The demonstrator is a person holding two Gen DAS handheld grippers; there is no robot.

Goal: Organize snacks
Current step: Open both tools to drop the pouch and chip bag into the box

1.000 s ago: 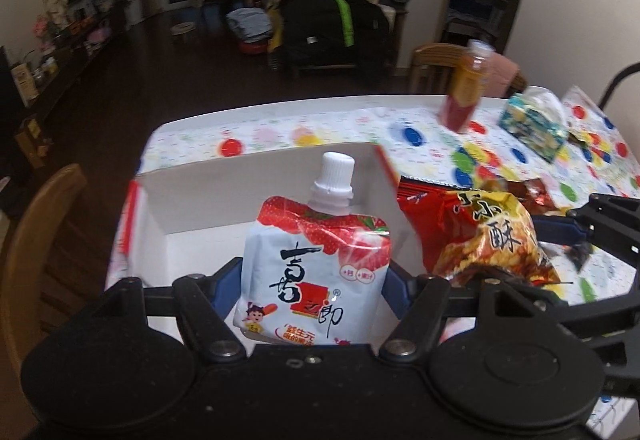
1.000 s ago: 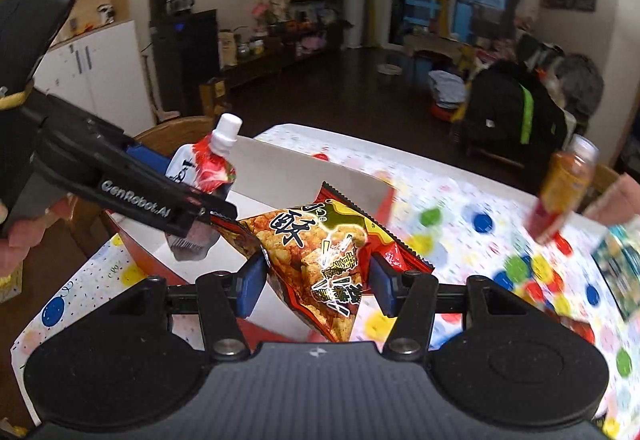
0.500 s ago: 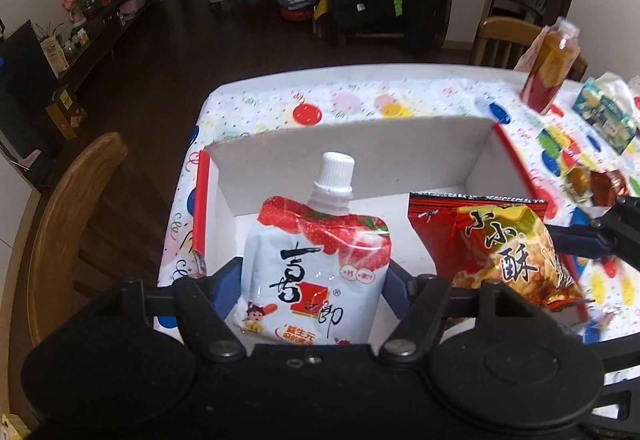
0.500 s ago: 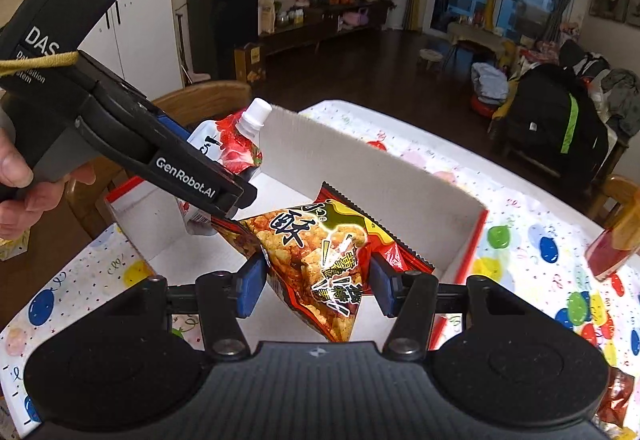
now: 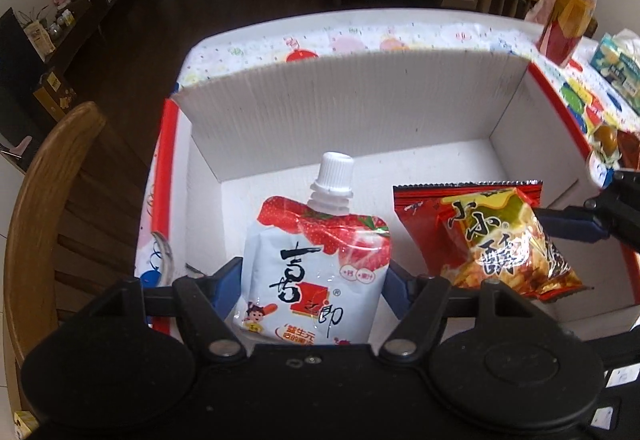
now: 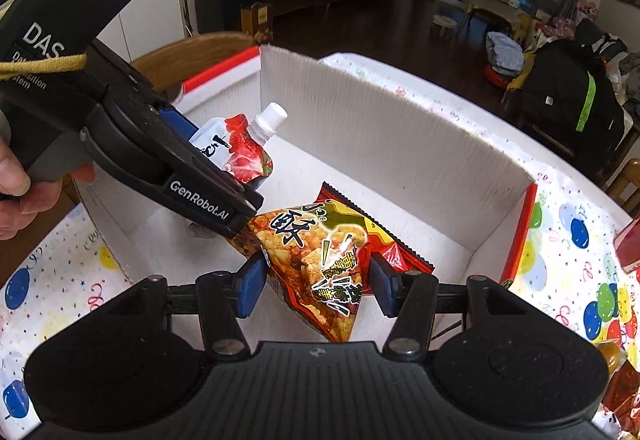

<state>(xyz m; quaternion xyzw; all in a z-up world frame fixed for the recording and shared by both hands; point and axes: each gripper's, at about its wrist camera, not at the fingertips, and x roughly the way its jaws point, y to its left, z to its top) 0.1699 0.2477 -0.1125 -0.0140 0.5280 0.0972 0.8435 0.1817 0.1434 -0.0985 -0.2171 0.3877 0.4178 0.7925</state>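
Note:
My left gripper (image 5: 312,288) is shut on a white jelly pouch (image 5: 316,272) with a strawberry print and a white screw cap, held upright inside a white cardboard box (image 5: 352,108) with red outer sides. My right gripper (image 6: 314,280) is shut on a red and yellow crisp bag (image 6: 320,260), held over the same box (image 6: 400,144) just right of the pouch. In the right wrist view the left gripper (image 6: 224,196) comes in from the left with the pouch (image 6: 236,148) in it, and a hand (image 6: 16,184) holds its handle. In the left wrist view the crisp bag (image 5: 492,236) hangs from the right gripper's blue finger (image 5: 572,224).
The box stands on a table with a balloon-print cloth (image 6: 580,248). A drink bottle (image 5: 568,16), a tissue pack (image 5: 616,64) and wrapped snacks (image 5: 612,144) lie to the right. A wooden chair (image 5: 44,176) is at the table's left edge. A dark bag (image 6: 572,100) stands behind.
Both grippers have moved forward and down over the box with their snacks. The pouch and the crisp bag now sit lower inside the box walls.

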